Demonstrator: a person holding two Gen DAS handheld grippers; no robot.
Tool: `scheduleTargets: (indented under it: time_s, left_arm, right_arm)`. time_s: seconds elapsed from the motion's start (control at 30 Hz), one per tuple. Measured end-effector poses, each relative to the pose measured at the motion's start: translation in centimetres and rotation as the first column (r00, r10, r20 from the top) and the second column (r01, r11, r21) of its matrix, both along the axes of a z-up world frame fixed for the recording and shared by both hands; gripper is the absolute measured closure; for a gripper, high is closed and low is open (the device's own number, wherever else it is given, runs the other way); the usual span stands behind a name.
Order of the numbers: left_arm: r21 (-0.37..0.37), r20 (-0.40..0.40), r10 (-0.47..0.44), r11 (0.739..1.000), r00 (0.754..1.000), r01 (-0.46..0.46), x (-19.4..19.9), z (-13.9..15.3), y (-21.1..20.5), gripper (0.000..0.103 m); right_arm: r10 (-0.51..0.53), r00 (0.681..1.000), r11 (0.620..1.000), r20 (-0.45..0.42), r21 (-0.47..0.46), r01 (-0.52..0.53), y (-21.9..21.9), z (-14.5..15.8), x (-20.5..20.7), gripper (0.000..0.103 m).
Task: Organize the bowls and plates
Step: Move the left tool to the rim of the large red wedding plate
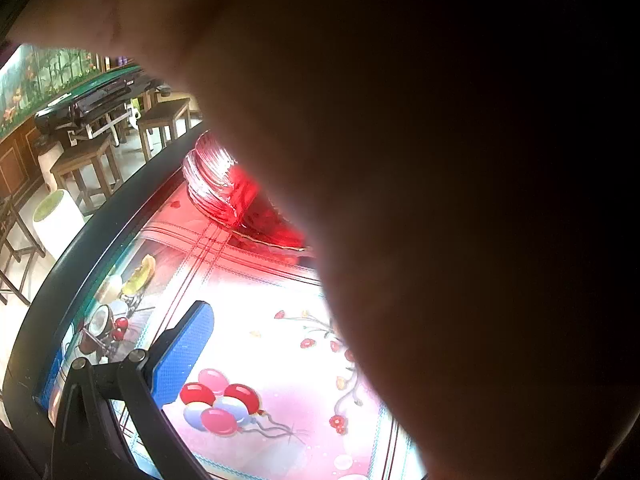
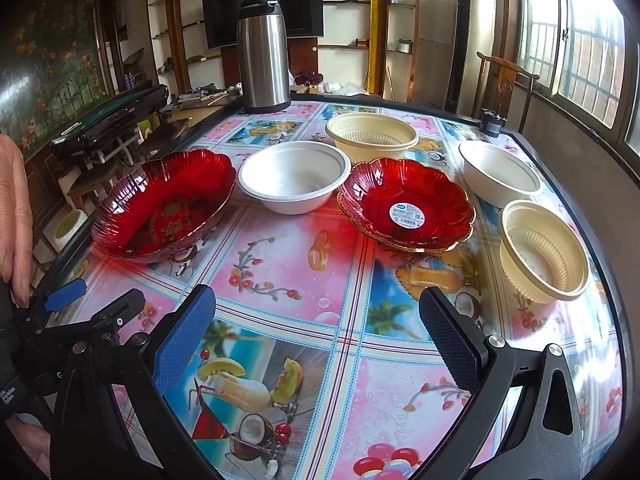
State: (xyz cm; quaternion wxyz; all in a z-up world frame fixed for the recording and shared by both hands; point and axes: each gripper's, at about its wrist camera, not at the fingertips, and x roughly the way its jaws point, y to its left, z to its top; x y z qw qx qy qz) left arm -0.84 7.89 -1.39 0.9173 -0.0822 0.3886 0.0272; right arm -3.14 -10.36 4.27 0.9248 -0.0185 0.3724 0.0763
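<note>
In the right wrist view a red oval glass plate (image 2: 164, 204) lies at the left and a red flower-shaped plate (image 2: 406, 204) with a white sticker lies mid-table. Between them stands a white bowl (image 2: 294, 178); another white bowl (image 2: 500, 172) is at the right. One cream ribbed bowl (image 2: 372, 136) sits further back, a second cream bowl (image 2: 544, 250) near the right edge. My right gripper (image 2: 316, 296) is open above bare cloth, short of the dishes. My left gripper (image 2: 94, 300) hovers open at the left. A hand (image 1: 400, 160) covers most of the left wrist view; one blue finger pad (image 1: 182, 356) and the red plate (image 1: 232, 196) show.
A steel thermos (image 2: 264, 54) stands at the table's far edge and a small black object (image 2: 494, 122) at the far right corner. The patterned tablecloth (image 2: 288, 264) has a dark rim. Stools (image 1: 164, 120) stand left of the table; a wooden chair (image 2: 506, 76) stands behind it.
</note>
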Motion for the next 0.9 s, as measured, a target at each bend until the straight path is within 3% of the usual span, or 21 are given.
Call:
scheduleTargets:
  time_s: [0.5,0.7,0.9]
  left_arm:
    - [0.067,-0.017,-0.02,0.998,1.0,0.021,1.1,1.1,-1.9,0.0]
    - [0.086,-0.044,0.063,0.995,0.997,-0.059,2.2,1.7,2.3,0.0]
    - [0.116,-0.095,0.119,0.987,0.988,-0.108,5.8,1.8,4.6,0.0]
  right_arm:
    - [0.02,1.0,1.0,-0.02,0.02,-0.02,0.3,0.1,1.2,0.0]
    - [0.064,0.997,0.997,-0.036,0.038,-0.062,2.2,0.3,3.2,0.0]
    - [0.094,0.987,0.992,-0.127,0.095,-0.083,4.6,-0.9,7.1,0.0]
